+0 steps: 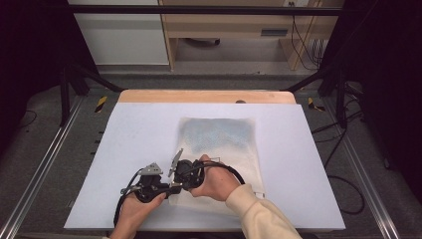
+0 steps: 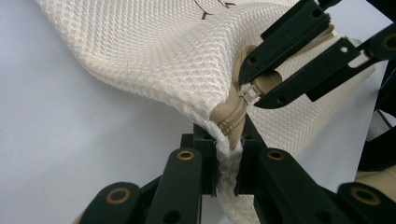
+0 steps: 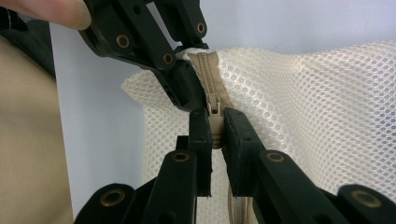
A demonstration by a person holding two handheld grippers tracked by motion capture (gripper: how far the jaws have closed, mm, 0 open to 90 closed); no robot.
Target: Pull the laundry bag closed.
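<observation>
Lying on a pale blue-grey table [image 1: 139, 149] – grey floor, wooden furniture [image 1: 224, 25] behind – a cream mesh bag [image 1: 219, 134] has its near corner pinched by the left gripper [image 1: 169, 188], the right gripper [image 1: 175, 172] clamped on its zipper pull [image 3: 215, 126].

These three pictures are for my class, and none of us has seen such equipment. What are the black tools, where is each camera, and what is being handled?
A person sits at a table and holds a hand-operated gripper in each hand. One camera looks down from above; the other two ride on the grippers and look along their black jaws. On the table lies a cream mesh bag with a tan zipper. The left gripper is shut on the bag's corner at the zipper's end. The right gripper is shut on the zipper pull.
</observation>
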